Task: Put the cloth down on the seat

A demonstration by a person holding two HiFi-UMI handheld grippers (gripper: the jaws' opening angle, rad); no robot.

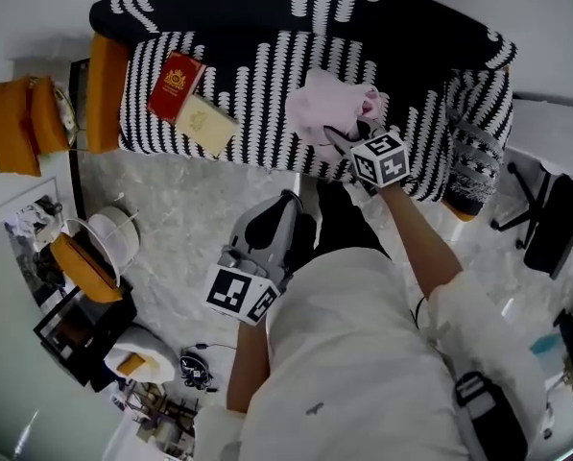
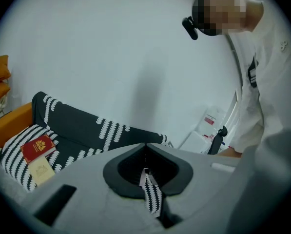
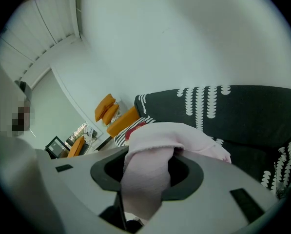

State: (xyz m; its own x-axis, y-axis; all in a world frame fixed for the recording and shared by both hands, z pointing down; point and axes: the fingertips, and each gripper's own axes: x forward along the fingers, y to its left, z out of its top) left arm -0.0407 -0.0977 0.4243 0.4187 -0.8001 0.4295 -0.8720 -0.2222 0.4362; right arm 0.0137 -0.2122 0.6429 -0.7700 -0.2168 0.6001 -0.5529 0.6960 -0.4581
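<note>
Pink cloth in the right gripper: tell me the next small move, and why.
Probably lower the right gripper toward the striped seat before opening: its jaws are clamped on the pink cloth, which is bunched above the seat, and contact isn't clear.

The middle of the sofa seat [image 1: 257, 104] is lying bare, giving the widest room for a pass. 2 books are taking up its left part: a red book [image 1: 175, 86] and a cream book [image 1: 205, 123], touching each other. The pink cloth [image 1: 324, 104], clamped in the right tongs [image 1: 348, 133], is hanging over the seat right of centre. An orange armrest [image 1: 104, 89] is closing off the left end, and a striped armrest [image 1: 473, 152] is closing off the right. The backrest [image 1: 267, 8] is walling the far side. The marbled floor [image 1: 180, 209] before the left half is lying open.
</note>
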